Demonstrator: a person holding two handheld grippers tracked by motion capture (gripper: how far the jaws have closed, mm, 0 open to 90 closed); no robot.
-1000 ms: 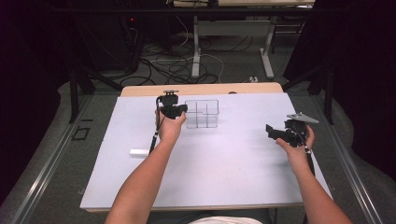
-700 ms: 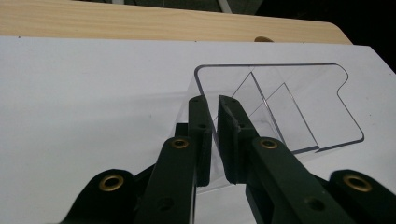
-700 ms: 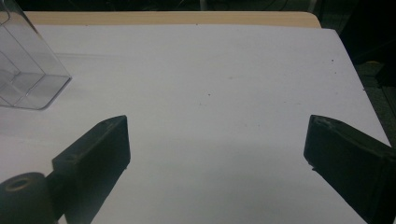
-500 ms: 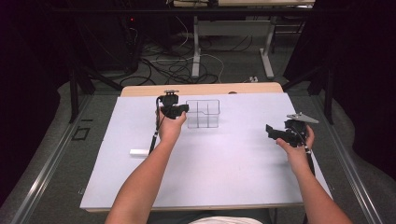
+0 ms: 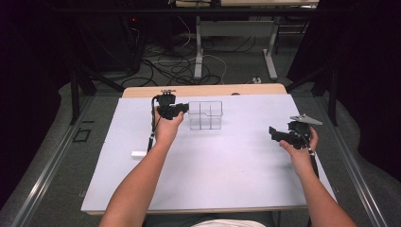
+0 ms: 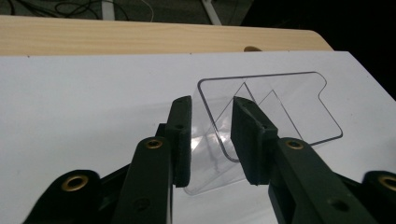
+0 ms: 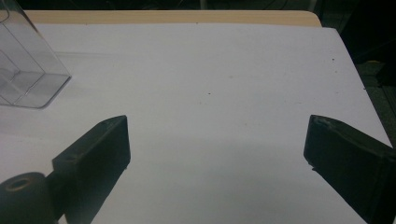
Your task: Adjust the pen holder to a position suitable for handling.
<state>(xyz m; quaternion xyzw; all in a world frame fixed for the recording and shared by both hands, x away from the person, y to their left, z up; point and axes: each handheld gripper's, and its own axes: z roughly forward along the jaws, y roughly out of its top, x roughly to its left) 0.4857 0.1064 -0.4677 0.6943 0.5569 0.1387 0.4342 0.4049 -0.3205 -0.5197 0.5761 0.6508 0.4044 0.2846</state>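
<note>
Between left gripper [image 6: 212, 140] jaws, just opening: clear divided box [image 6: 275, 107], wall unpinched | right gripper [image 7: 217, 144] spread

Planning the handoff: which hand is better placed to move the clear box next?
Left. Its tongs straddle the clear box's wall, having just been opening. The right tongs gape wide over bare table, away from the box.
</note>
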